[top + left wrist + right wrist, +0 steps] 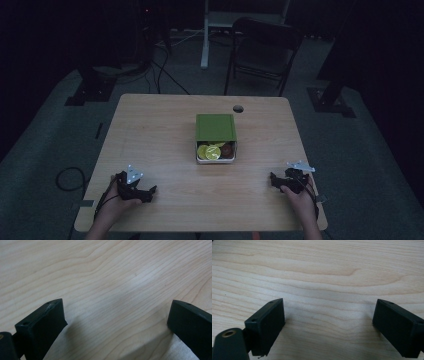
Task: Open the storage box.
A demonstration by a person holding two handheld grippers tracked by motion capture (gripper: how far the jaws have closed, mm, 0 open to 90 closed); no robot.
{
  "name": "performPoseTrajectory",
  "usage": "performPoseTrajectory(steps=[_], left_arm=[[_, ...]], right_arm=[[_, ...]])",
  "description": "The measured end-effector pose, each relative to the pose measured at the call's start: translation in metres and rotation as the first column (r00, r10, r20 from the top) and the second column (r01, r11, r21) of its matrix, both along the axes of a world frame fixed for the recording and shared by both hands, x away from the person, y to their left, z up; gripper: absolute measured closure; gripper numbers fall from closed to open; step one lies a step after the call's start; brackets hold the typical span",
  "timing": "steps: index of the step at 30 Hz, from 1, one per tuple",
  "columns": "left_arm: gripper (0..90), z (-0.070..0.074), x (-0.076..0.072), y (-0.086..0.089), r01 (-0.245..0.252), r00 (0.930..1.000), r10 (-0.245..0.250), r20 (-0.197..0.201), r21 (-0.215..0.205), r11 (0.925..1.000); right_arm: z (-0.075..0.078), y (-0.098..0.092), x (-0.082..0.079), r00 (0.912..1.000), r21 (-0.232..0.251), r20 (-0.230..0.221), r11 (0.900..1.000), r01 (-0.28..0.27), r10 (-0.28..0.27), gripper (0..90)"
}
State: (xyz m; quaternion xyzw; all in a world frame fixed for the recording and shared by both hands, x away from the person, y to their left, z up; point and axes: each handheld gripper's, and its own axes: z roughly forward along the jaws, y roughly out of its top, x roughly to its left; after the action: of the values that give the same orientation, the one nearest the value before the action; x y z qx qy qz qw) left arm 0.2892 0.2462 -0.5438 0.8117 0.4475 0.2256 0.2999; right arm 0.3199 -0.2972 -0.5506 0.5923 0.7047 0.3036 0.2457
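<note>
A small box (pixel 215 141) sits at the middle of the wooden table (pixel 150 135); its green lid is slid back, so the near part shows yellow-green and red round pieces (pixel 214 151). My left gripper (pixel 148 193) rests on the table near the front left, held by a hand, pointing right. My right gripper (pixel 274 180) rests near the front right, pointing left. In the left gripper view the left gripper (pixel 117 315) has its jaws wide apart over bare wood. In the right gripper view the right gripper (pixel 329 315) also stands open with nothing between its jaws.
A round cable hole (pixel 238 108) lies in the table behind the box. Beyond the table stand a dark chair (pixel 262 52) and a white stand (pixel 206 35). Cables (pixel 70 177) trail over the grey floor at the left.
</note>
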Motion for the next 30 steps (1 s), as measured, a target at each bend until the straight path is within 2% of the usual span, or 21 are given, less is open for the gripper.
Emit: performPoseTrajectory(steps=[10,13,23,30], left_arm=[[1.6,0.004,0.003,-0.014,0.043,0.9989,-0.043,0.018,0.014,0.9990],[1.6,0.007,0.005,-0.022,0.057,0.9978,-0.058,0.031,0.034,0.9978],[1.6,0.008,0.009,-0.042,0.108,0.9927,-0.111,0.048,0.063,0.9922],[1.6,0.008,0.009,-0.056,0.147,0.9867,-0.150,0.062,0.058,0.9875]], right_arm=[[0.000,0.000,0.000,1.0000,0.000,0.000,1.000,0.000,0.000,10.2],[0.000,0.000,0.000,1.0000,0.000,0.000,1.000,0.000,0.000,10.2],[0.000,0.000,0.000,1.0000,0.000,0.000,1.000,0.000,0.000,10.2],[0.000,0.000,0.000,1.0000,0.000,0.000,1.000,0.000,0.000,10.2]])
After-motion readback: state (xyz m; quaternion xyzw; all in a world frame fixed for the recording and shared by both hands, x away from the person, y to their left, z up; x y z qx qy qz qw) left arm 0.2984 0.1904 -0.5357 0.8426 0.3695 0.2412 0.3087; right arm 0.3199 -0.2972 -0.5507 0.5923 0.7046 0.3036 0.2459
